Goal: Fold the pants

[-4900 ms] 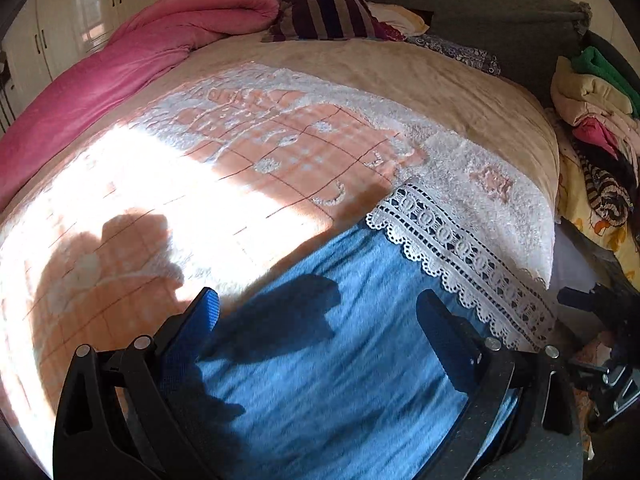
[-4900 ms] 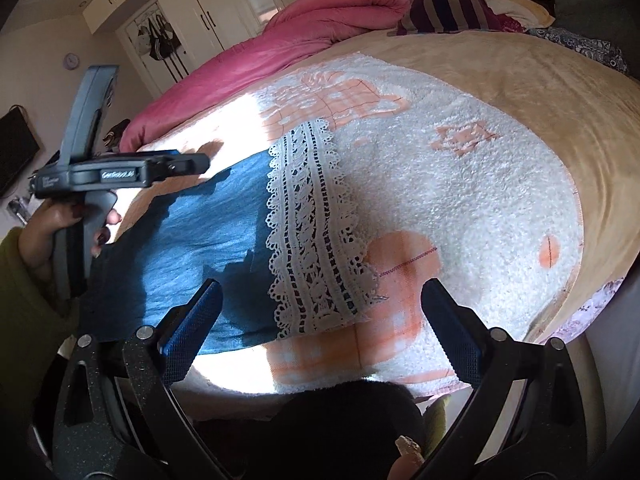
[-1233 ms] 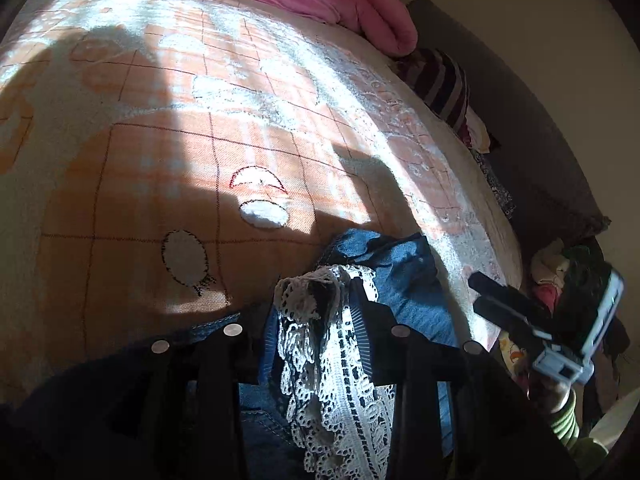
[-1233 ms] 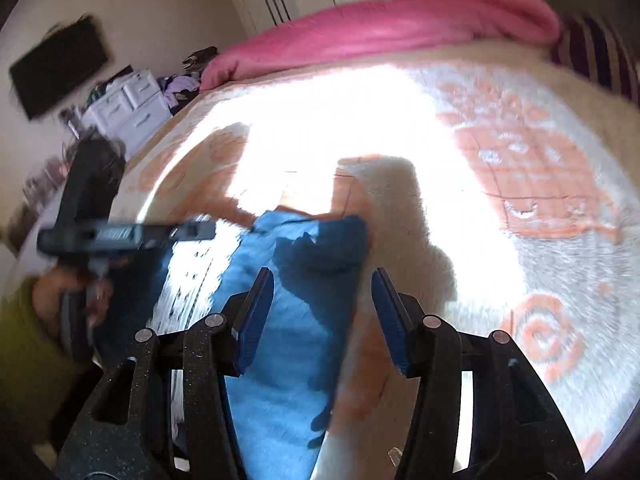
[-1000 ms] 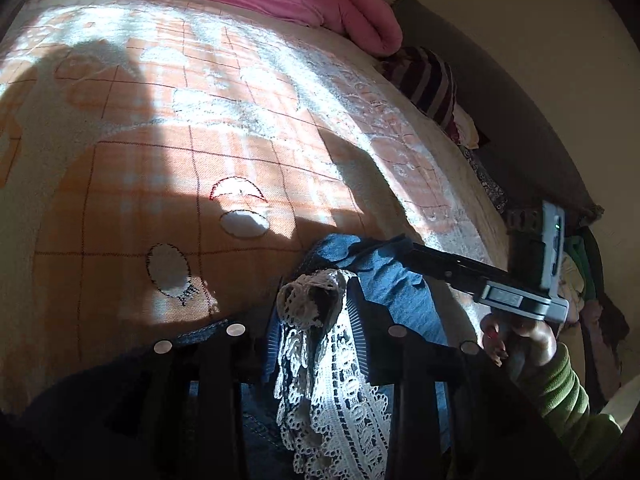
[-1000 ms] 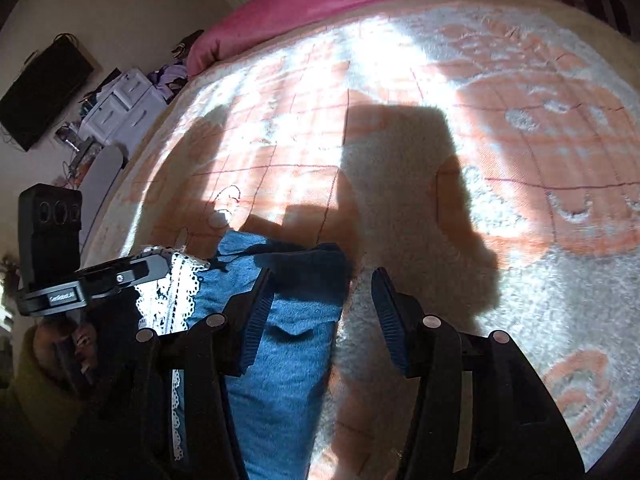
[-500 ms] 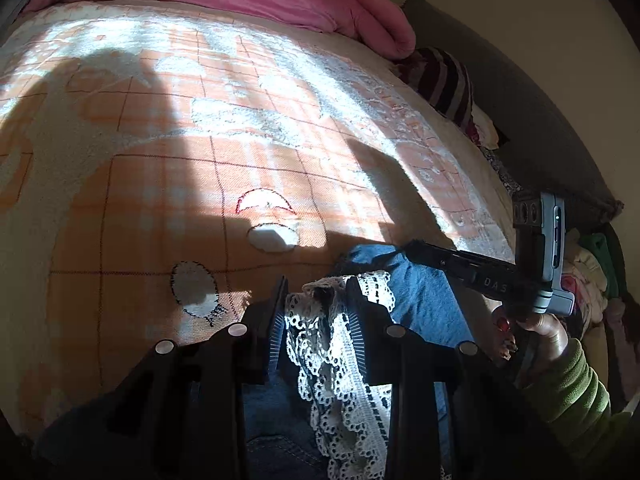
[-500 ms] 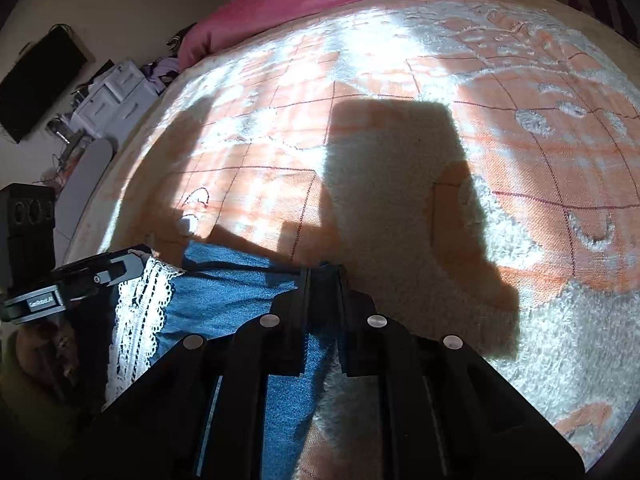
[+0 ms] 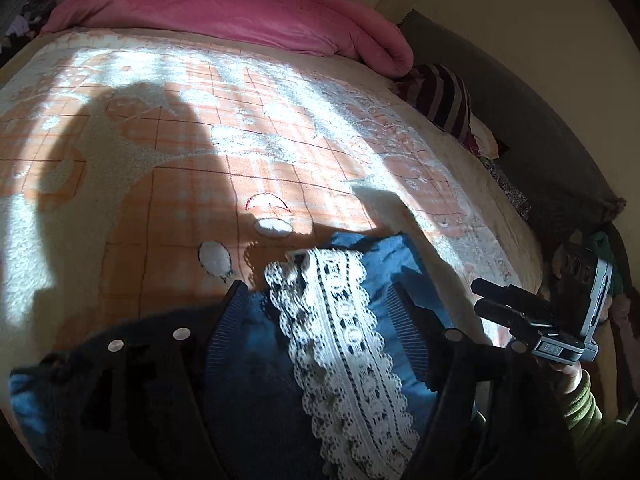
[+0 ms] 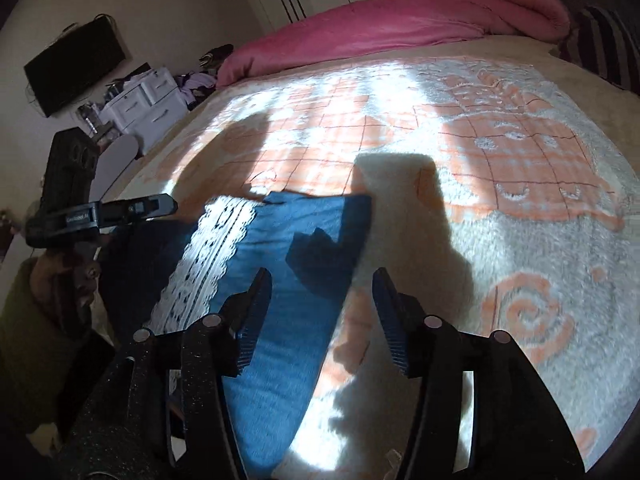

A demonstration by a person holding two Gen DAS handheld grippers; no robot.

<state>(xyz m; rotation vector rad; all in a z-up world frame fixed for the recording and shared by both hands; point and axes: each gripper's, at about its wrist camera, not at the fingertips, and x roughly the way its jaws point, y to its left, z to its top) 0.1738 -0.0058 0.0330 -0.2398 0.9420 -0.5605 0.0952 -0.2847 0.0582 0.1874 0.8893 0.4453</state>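
The blue pants (image 10: 304,248) with a white lace band (image 10: 212,244) lie on the bed blanket, one layer folded over another. In the left wrist view the pants (image 9: 388,264) and lace band (image 9: 332,320) lie flat between my left gripper's fingers. My left gripper (image 9: 320,292) is open just above the lace hem, holding nothing. My right gripper (image 10: 320,276) is open above the blue fabric's right edge, holding nothing. The right gripper also shows in the left wrist view (image 9: 504,304), and the left gripper in the right wrist view (image 10: 152,206).
An orange-and-white fleece blanket (image 10: 460,152) covers the bed. A pink duvet (image 9: 240,16) lies along the far edge, with a striped pillow (image 9: 444,100) beside it. A white drawer unit (image 10: 148,100) and wall TV (image 10: 76,64) stand left of the bed.
Both grippers have opened and let go of the pants. The lace hem and blue edge now lie flat on the layer below. The right gripper has drawn back slightly.
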